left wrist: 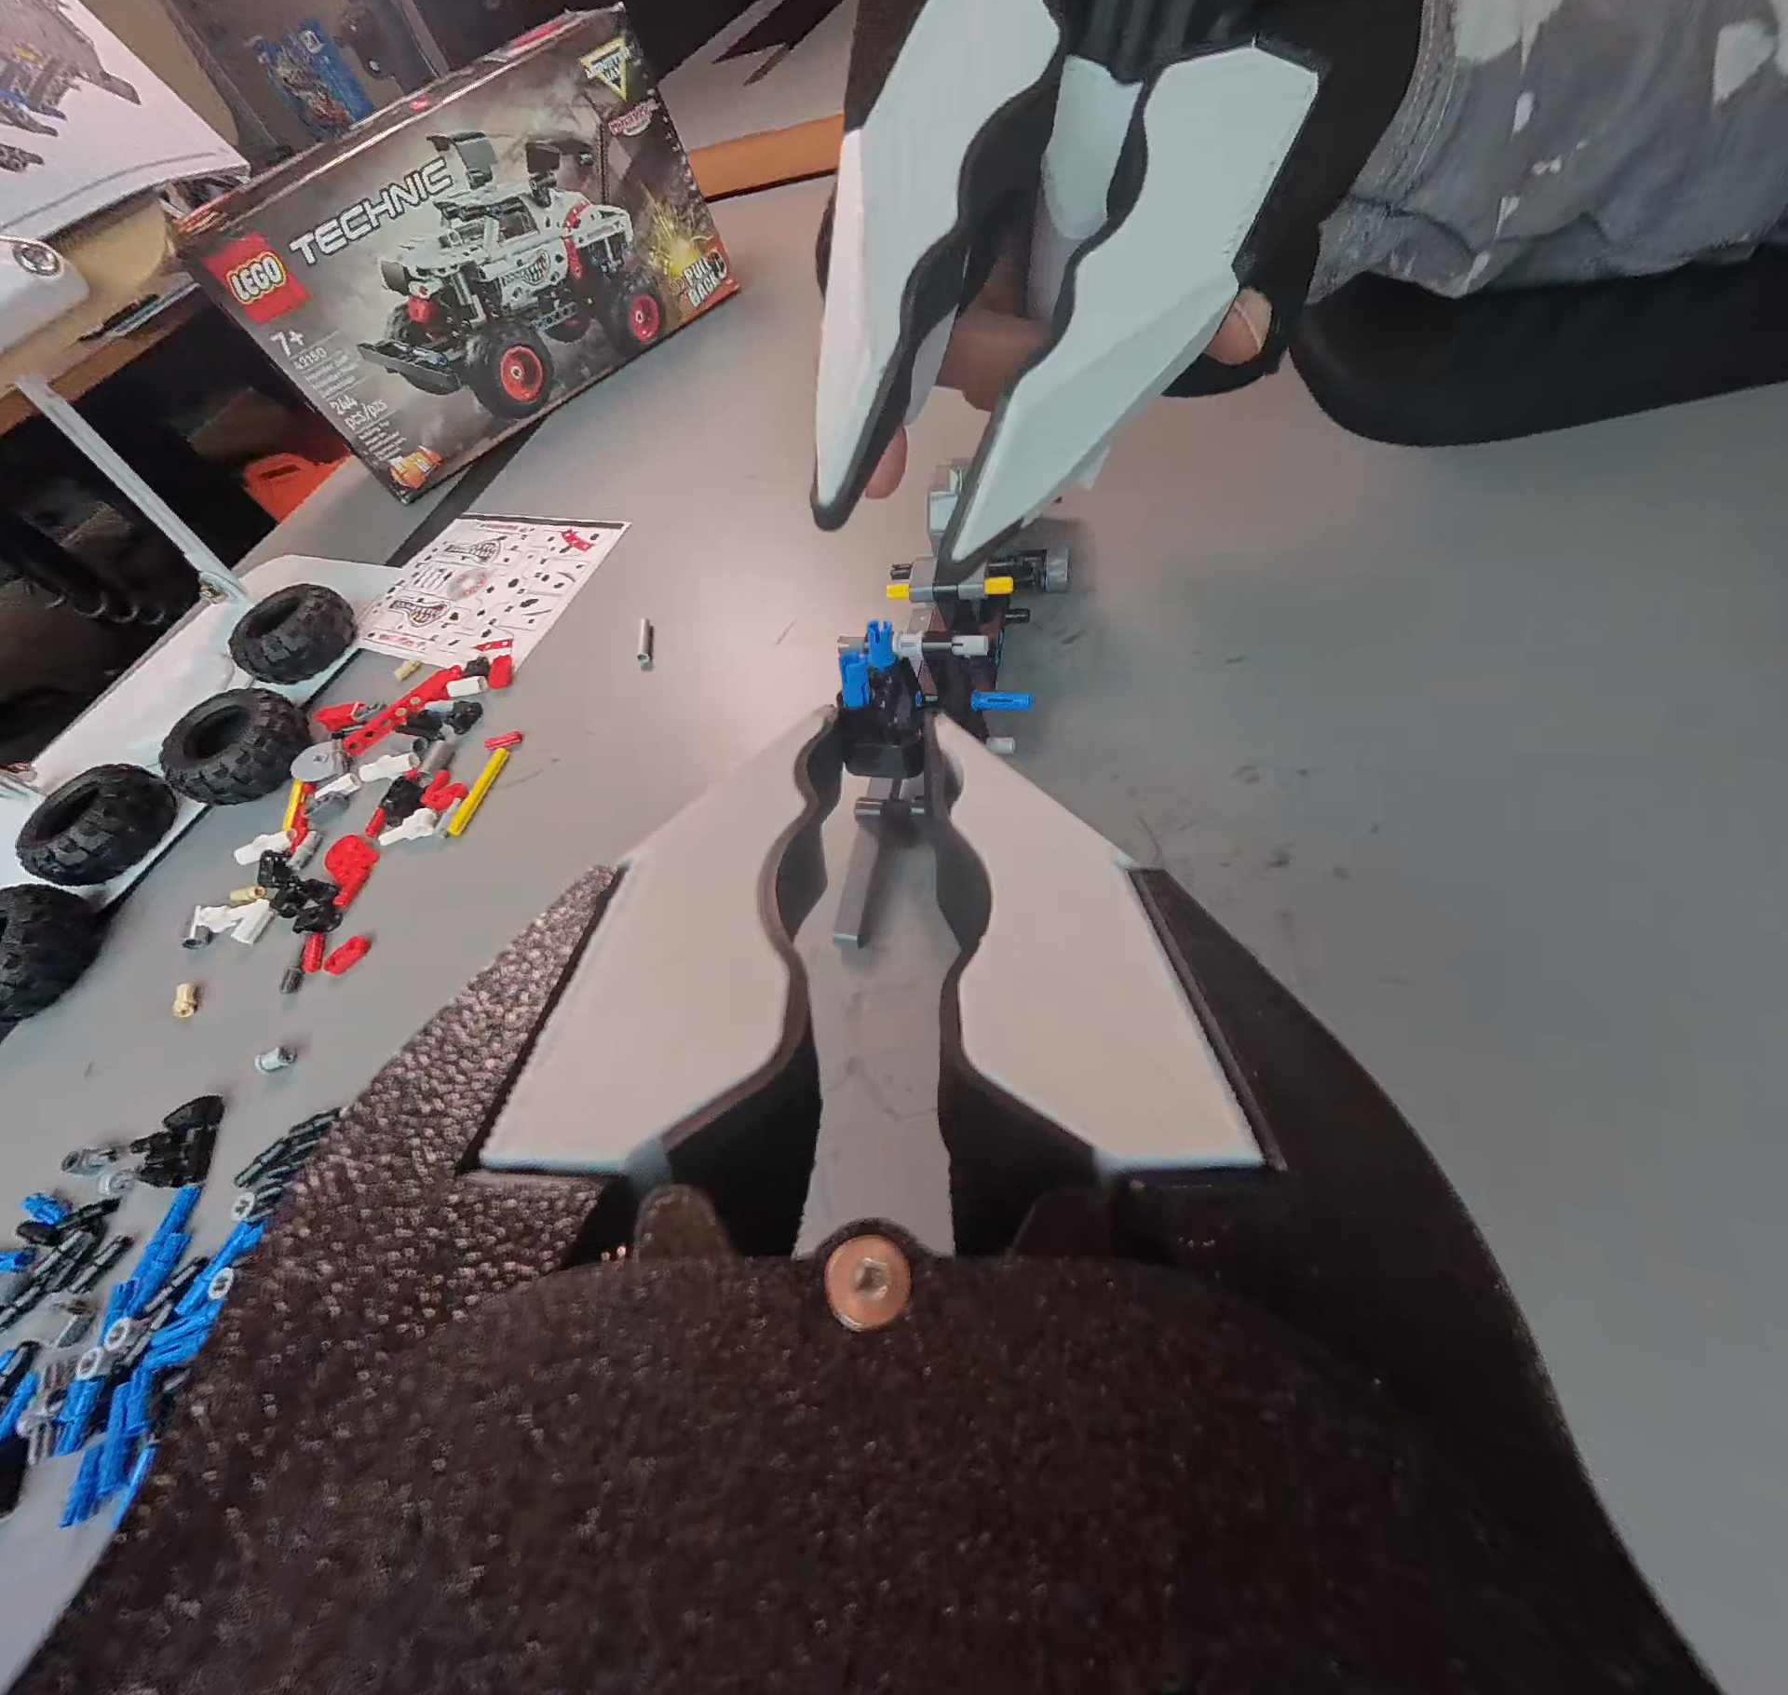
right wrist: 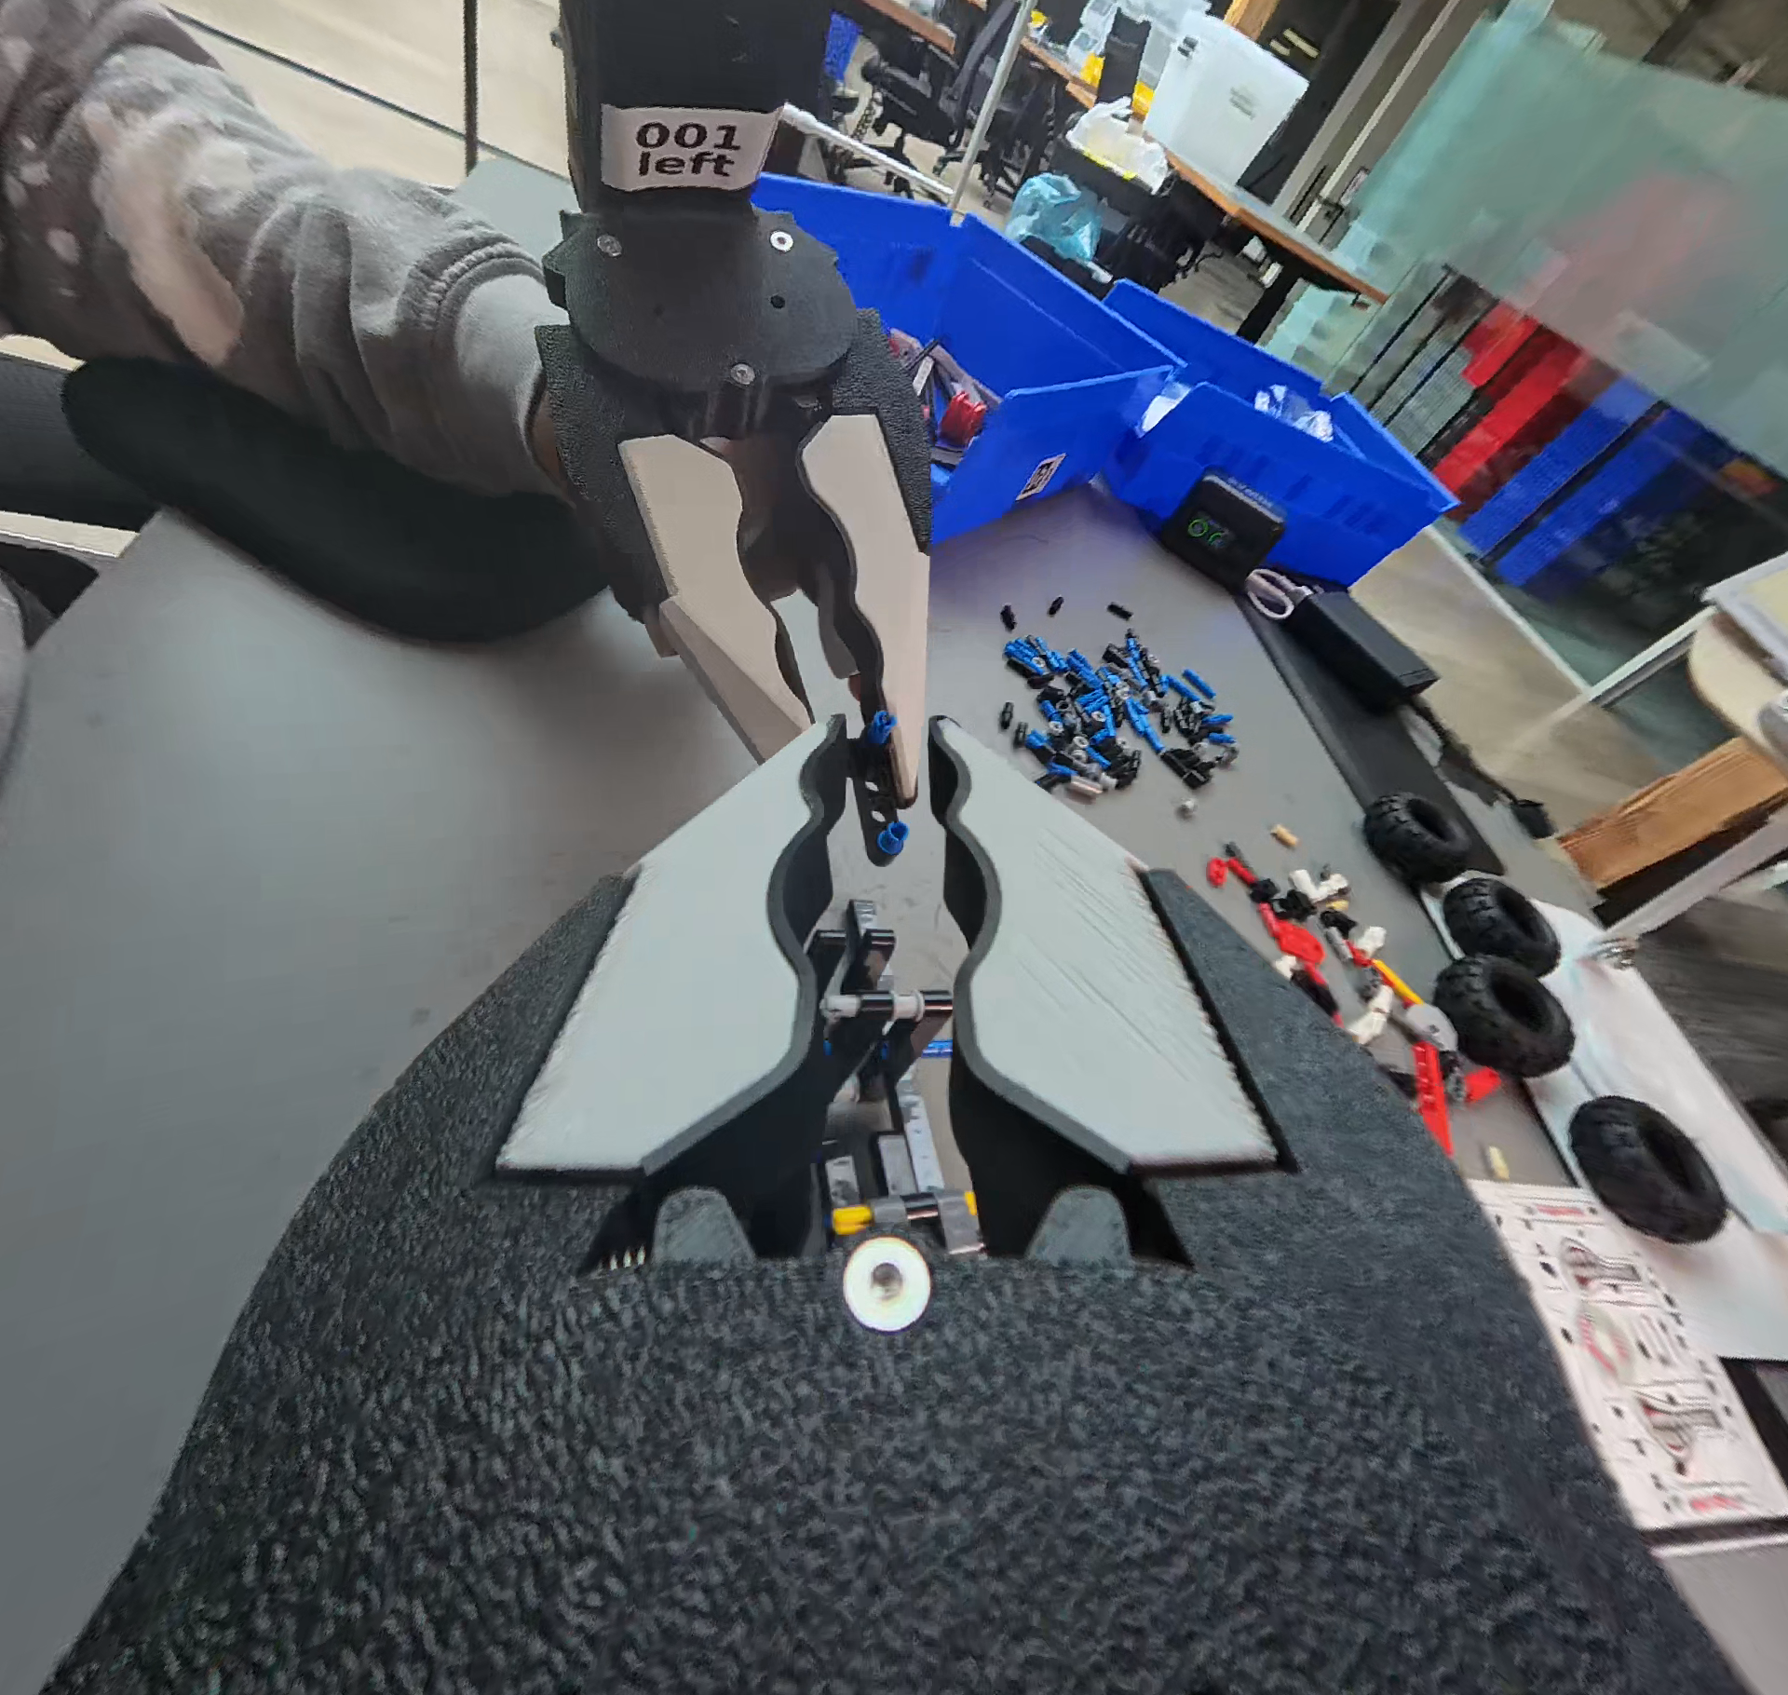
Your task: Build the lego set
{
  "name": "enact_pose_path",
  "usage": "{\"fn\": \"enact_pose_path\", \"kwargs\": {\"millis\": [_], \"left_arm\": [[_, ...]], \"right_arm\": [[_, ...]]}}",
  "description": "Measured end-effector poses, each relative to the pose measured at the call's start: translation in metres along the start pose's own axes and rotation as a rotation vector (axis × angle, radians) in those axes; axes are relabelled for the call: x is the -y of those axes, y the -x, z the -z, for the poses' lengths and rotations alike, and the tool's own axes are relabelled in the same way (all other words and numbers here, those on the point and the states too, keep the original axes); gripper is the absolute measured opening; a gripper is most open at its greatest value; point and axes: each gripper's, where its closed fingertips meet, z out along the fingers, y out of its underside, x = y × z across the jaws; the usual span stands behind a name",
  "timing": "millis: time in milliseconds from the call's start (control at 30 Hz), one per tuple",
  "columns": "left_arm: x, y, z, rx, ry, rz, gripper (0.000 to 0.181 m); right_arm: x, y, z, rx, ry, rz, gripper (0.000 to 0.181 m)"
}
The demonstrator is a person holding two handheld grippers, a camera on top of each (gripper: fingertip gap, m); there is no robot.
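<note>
A partly built black and grey chassis [left wrist: 953,642] with yellow and blue pins lies on the grey table [left wrist: 1355,778]. My left gripper [left wrist: 882,724] is shut on a short black beam with blue pins [left wrist: 871,691] and holds it at the chassis's near end. The right wrist view shows the same beam [right wrist: 876,792] between the left gripper's fingers [right wrist: 861,754]. My right gripper [right wrist: 885,729] is open above the chassis [right wrist: 871,1000], which shows through the gap. In the left wrist view the right gripper [left wrist: 890,536] comes down from above, with one fingertip [left wrist: 958,545] at the chassis's far end.
A set box [left wrist: 464,265], a sticker sheet [left wrist: 493,584], black tyres [left wrist: 232,744], loose red, white and black parts [left wrist: 368,807] and a pile of blue and black pins [left wrist: 126,1310] lie left of the chassis. Blue bins [right wrist: 1016,371] stand behind. Both grippers' tips are close together, under 4 cm apart.
</note>
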Motion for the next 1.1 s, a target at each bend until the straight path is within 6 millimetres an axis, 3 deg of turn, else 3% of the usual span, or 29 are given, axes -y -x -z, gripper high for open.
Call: {"fn": "enact_pose_path", "kwargs": {"millis": [233, 533, 800, 967, 1100], "left_arm": [[-0.009, -0.016, -0.01, -0.029, 0.062, -0.089, 0.019], [-0.009, -0.022, -0.011, -0.063, 0.051, -0.085, 0.019], [0.004, -0.017, -0.002, -0.122, -0.028, 0.075, 0.019], [0.005, -0.005, 0.001, -0.147, -0.064, 0.269, 0.019], [0.02, 0.008, 0.01, -0.215, -0.186, 0.525, 0.018]], "right_arm": [[-0.021, 0.019, -0.011, 0.083, 0.11, -0.005, 0.011], [-0.023, 0.02, -0.008, 0.124, 0.105, -0.066, 0.004], [-0.016, 0.011, -0.005, 0.129, 0.035, -0.175, 0.005], [-0.012, 0.002, -0.004, 0.055, 0.024, -0.094, 0.021], [-0.013, -0.009, -0.006, -0.07, 0.063, 0.068, 0.031]]}}
